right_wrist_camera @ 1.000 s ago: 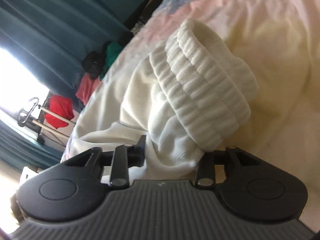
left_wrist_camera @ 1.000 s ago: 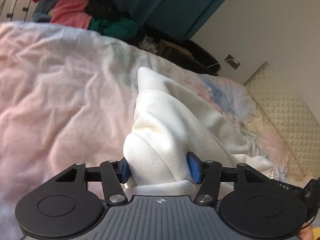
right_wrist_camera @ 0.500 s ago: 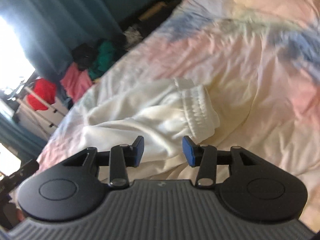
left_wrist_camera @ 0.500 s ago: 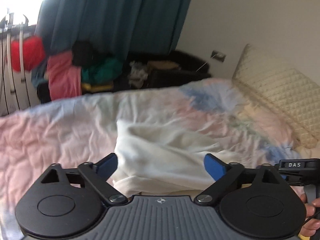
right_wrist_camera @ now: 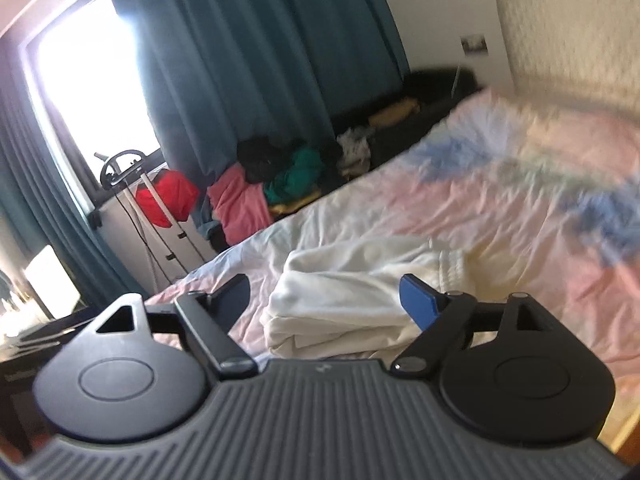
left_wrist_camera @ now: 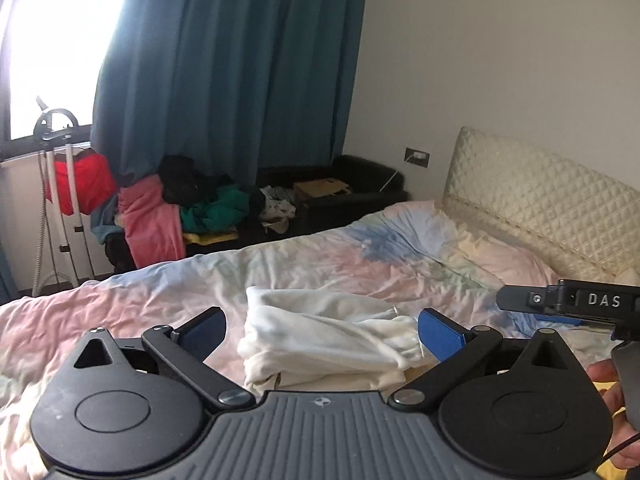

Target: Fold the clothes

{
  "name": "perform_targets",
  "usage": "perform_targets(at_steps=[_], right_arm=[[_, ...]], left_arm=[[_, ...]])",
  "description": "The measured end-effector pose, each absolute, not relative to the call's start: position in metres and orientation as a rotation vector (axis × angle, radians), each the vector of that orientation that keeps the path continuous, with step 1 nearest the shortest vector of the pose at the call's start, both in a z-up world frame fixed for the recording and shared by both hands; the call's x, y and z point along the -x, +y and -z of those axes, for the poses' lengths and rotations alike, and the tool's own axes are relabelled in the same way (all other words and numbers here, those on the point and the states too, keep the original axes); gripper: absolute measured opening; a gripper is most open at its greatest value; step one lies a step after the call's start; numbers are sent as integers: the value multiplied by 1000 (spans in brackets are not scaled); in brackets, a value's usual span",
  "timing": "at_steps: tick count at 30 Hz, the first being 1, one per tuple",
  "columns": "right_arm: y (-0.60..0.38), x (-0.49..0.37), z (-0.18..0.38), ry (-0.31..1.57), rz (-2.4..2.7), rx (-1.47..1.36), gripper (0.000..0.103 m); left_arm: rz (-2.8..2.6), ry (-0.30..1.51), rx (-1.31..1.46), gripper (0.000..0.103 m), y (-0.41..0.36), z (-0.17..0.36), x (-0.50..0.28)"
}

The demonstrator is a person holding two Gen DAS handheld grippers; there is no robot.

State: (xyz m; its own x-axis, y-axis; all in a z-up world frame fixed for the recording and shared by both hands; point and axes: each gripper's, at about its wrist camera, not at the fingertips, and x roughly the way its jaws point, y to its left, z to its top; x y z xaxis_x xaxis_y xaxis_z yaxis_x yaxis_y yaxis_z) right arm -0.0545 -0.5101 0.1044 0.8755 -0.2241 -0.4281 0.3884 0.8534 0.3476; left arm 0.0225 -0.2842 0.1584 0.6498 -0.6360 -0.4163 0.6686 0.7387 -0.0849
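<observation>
1. Left wrist view: left gripper (left_wrist_camera: 322, 330) spread wide and empty, lower centre of frame. Folded white garment (left_wrist_camera: 324, 340) lying on the pastel bedspread (left_wrist_camera: 120, 320), centre, seen between the blue pads but well beyond them, untouched. Part of the right gripper (left_wrist_camera: 568, 304) at right edge.
2. Right wrist view: right gripper (right_wrist_camera: 324, 300) with jaws opening, nothing clamped. Same white garment (right_wrist_camera: 352, 300) on the bedspread (right_wrist_camera: 520, 240), centre of frame, clear of the pads. Clothes pile (right_wrist_camera: 276, 184) upper middle, below the teal curtain (right_wrist_camera: 260, 60).
</observation>
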Motion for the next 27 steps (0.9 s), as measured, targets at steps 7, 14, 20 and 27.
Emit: perform_targets(at_steps=[7, 14, 20, 27], right_arm=[[-459, 88, -94, 360, 316, -325, 84], [-426, 103, -67, 346, 294, -299, 84], [-399, 104, -47, 322, 304, -231, 84], [-380, 95, -18, 330, 319, -194, 84]], left_arm=[[707, 393, -91, 103, -242, -148, 29], [651, 326, -136, 103, -215, -134, 62], [620, 312, -117, 103, -195, -121, 67], [592, 314, -119, 103, -182, -97, 64]])
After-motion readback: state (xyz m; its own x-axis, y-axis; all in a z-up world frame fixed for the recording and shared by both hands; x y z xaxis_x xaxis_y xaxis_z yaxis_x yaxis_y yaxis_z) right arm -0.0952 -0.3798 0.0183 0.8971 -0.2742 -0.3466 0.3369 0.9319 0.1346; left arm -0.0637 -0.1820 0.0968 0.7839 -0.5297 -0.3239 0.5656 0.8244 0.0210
